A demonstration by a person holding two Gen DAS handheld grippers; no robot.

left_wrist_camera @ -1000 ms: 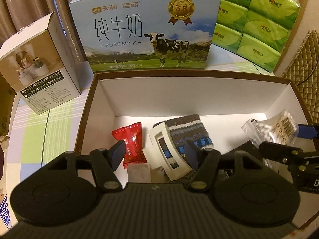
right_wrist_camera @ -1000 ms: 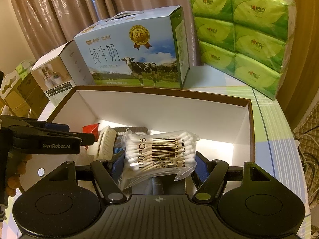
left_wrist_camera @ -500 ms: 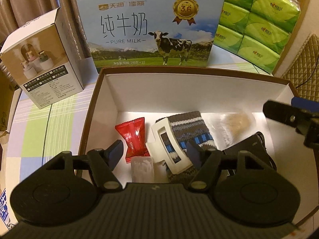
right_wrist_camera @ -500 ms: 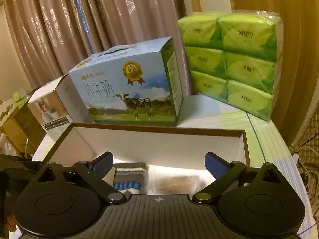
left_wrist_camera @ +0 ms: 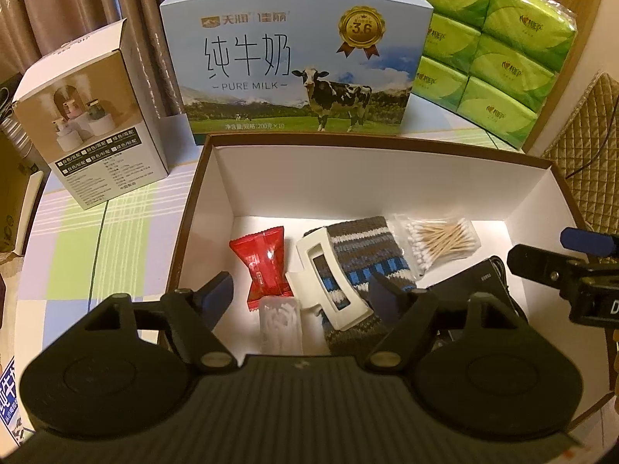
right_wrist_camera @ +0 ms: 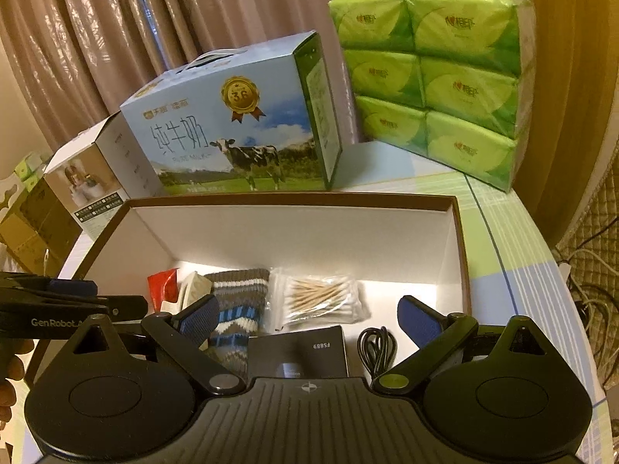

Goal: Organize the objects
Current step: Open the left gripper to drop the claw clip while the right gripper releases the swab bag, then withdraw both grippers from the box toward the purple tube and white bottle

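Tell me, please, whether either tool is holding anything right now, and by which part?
Nothing is held. The right tool stands open and empty; the left tool is opening, gripping nothing, above the brown-rimmed white box.

The box (left_wrist_camera: 387,147) has a brown rim and white walls. In it lie a red packet (left_wrist_camera: 265,261), a white clip (left_wrist_camera: 329,282) and a sock (left_wrist_camera: 363,247) striped grey, white and blue. At upper right the tissue packs (left_wrist_camera: 503,38) are green; the milk carton (left_wrist_camera: 294,58) is pale blue; the cloth (left_wrist_camera: 100,239) is checked green and white.

We see dim, warm indoor light, brightest on the white floor of the box (left_wrist_camera: 267,228). Around the box, fisheye bending curves the edges, corners vignette black, and detail stays soft.
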